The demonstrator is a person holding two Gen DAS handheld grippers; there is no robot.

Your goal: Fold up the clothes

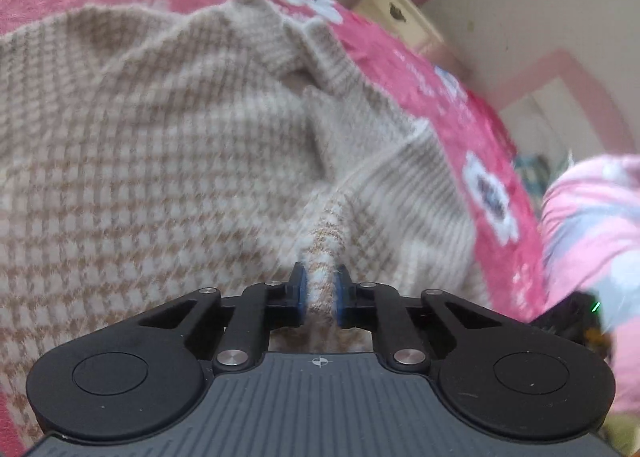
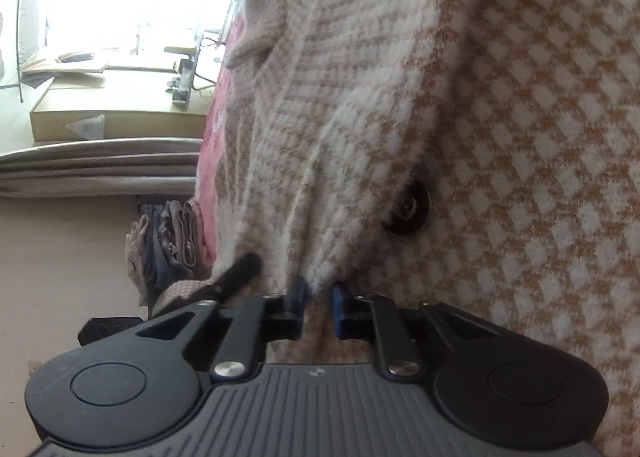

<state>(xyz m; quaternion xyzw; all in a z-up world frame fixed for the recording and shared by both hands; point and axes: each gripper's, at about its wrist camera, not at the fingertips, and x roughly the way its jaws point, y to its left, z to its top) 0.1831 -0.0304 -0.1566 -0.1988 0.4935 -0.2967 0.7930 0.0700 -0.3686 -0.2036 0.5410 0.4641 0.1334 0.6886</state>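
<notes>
Fuzzy knit, beige-and-white houndstooth: one sweater (image 1: 168, 145), spread over a red fleece blanket (image 1: 472, 113) with white printed patches. No legible writing on either; blanket motifs too blurred to read. One dark round button (image 2: 408, 213) on the sweater front. Left gripper (image 1: 320, 293): two blue pads (image 1: 303, 293) pressed onto a raised fold of the knit. Right gripper (image 2: 318, 297): blue pads close together, pinching a fluffy edge of the same sweater. One pink patterned sleeve (image 1: 592, 225) at right. One cream cabinet (image 1: 400, 13) beyond the blanket.
</notes>
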